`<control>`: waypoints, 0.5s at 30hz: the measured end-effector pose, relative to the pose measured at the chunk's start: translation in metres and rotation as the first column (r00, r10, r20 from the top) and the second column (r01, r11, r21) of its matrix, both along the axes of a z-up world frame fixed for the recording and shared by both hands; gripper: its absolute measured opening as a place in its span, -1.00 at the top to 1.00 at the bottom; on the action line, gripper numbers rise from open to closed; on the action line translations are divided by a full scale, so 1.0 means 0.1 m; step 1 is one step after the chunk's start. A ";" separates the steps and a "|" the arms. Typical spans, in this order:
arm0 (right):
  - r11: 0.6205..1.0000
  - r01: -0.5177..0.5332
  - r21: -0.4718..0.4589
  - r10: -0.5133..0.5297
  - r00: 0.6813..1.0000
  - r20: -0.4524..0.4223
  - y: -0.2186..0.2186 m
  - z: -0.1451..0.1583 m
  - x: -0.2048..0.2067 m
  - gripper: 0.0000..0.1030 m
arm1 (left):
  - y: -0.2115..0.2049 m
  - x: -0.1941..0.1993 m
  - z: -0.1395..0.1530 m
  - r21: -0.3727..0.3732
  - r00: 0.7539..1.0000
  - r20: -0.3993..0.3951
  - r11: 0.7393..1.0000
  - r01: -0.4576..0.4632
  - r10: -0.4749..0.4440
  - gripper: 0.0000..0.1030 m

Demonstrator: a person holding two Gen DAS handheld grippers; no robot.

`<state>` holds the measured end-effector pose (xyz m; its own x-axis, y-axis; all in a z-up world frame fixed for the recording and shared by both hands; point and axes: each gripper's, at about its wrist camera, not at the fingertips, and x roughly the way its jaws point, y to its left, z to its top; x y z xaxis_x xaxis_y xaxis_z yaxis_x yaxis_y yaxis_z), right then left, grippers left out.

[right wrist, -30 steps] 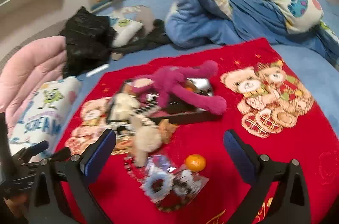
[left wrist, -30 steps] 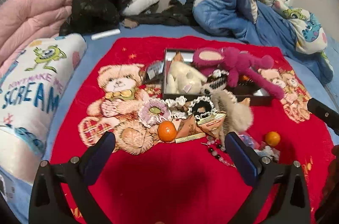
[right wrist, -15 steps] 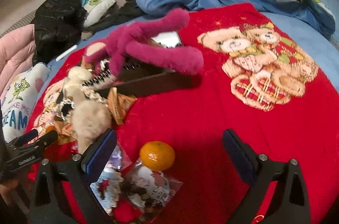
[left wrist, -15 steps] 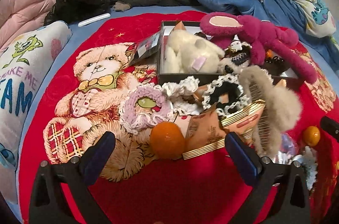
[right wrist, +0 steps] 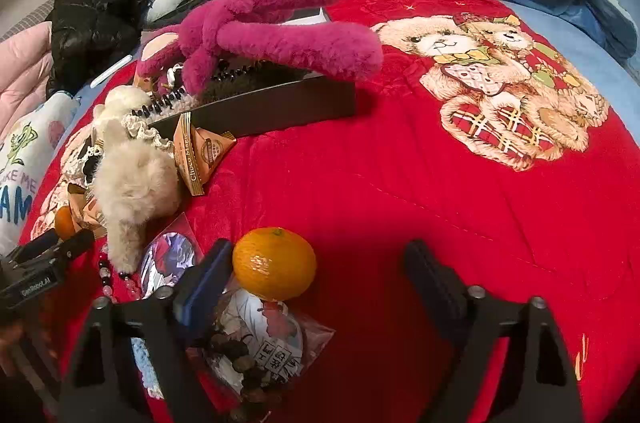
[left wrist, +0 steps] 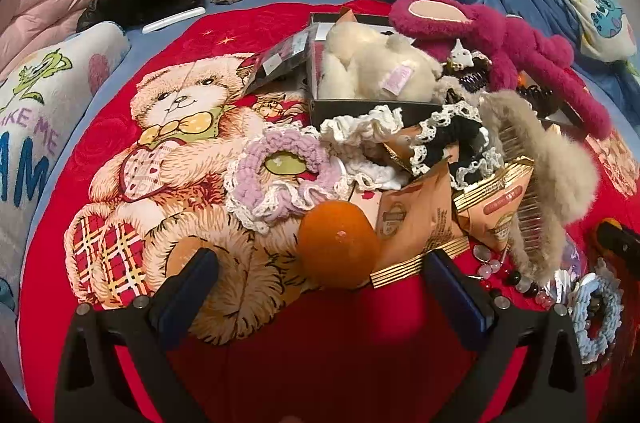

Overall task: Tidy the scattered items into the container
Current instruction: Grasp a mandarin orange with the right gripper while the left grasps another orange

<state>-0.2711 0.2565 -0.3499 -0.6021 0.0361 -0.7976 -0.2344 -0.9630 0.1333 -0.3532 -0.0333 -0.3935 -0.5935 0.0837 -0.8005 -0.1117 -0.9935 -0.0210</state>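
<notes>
Red blanket [right wrist: 400, 191] under spread hand-held grippers

The dark box [right wrist: 280, 105] is the landmark. Its open top is largely blocked: a magenta plush [right wrist: 288, 23] sprawls across it with one limb overhanging the right-hand wall, and a cream plush [left wrist: 376, 71] fills its left end. Just in front of its near wall, a purple scrunchie [left wrist: 280, 175], a white lace scrunchie [left wrist: 360, 139], a black lace scrunchie [left wrist: 460, 147], snack packets [left wrist: 424, 219] and a furry beige hair clip [left wrist: 548, 167] crowd together, touching. An orange [left wrist: 338, 243] sits at that heap's near edge. Right of the box, the red blanket [right wrist: 400, 175] lies bare, giving open passage in the right wrist view.
</notes>
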 end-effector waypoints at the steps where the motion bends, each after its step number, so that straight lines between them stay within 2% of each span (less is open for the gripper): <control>1: 1.000 0.006 0.000 -0.006 1.000 -0.003 -0.01 0.00 0.00 -0.37 | 0.00 0.00 0.00 0.002 1.000 0.001 1.000 -0.001 0.001 -1.00; 2: 1.000 0.007 0.002 -0.007 1.000 -0.002 -0.02 0.00 -0.01 -0.27 | -0.01 -0.01 -0.02 0.004 1.000 0.007 1.000 -0.001 0.001 -1.00; 7: 0.999 0.000 0.043 -0.001 1.000 0.015 -0.07 -0.02 -0.03 -0.14 | -0.01 0.01 -0.02 0.025 1.000 0.015 1.000 0.008 -0.008 -1.00; 10: 0.999 0.022 0.048 -0.023 1.000 0.012 -0.05 -0.01 -0.03 0.11 | 0.02 0.03 -0.01 0.005 1.000 0.016 1.000 0.011 -0.011 -1.00; 12: 0.998 0.042 0.050 -0.042 0.999 0.010 -0.03 0.00 -0.02 0.25 | 0.06 0.06 0.01 -0.018 1.000 0.009 1.000 0.014 -0.014 -0.89; 15: 0.997 0.051 0.051 -0.052 0.999 0.007 -0.03 0.01 -0.01 0.26 | 0.09 0.08 0.04 -0.020 1.000 0.001 1.000 0.019 -0.019 -0.59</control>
